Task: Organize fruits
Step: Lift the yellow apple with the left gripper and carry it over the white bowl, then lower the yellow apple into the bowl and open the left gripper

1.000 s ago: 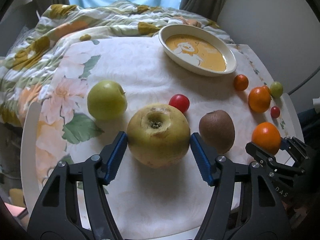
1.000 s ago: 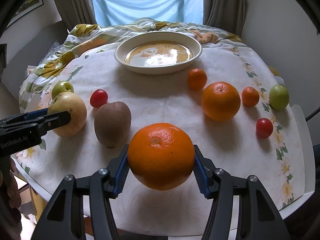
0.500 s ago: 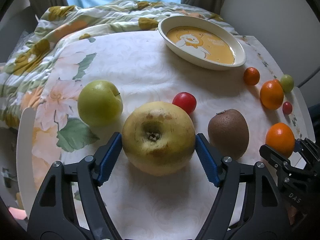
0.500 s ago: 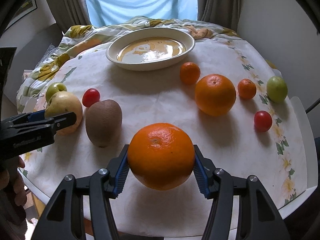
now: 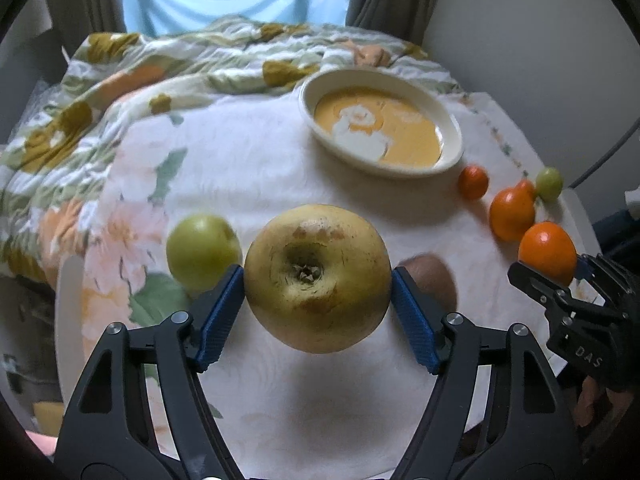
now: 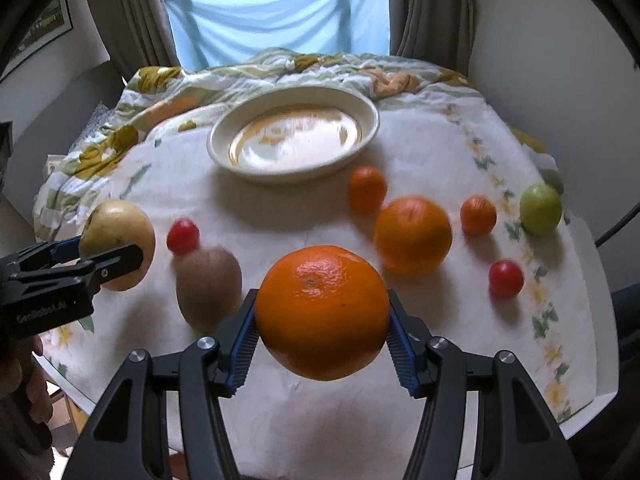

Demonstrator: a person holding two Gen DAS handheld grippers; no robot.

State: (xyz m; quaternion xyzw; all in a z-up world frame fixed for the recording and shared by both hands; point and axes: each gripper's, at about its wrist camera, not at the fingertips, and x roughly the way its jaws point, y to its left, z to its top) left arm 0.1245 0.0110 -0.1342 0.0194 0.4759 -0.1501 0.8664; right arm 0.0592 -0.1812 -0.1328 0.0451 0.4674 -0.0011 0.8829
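My left gripper is shut on a large yellow pear-like fruit and holds it above the table; it also shows in the right wrist view. My right gripper is shut on a big orange, lifted off the cloth; it shows at the right of the left wrist view. A cream oval dish stands at the back middle. On the table lie a kiwi, a red tomato, a green apple, another orange and small fruits.
Two small mandarins, a green fruit and a second red tomato lie on the right. A flowered blanket is bunched behind the table. Curtains and a window are beyond.
Both grippers have risen with their fruit: the yellow fruit and the orange now hang above the table. The left gripper's fruit now hides the red tomato in its view.
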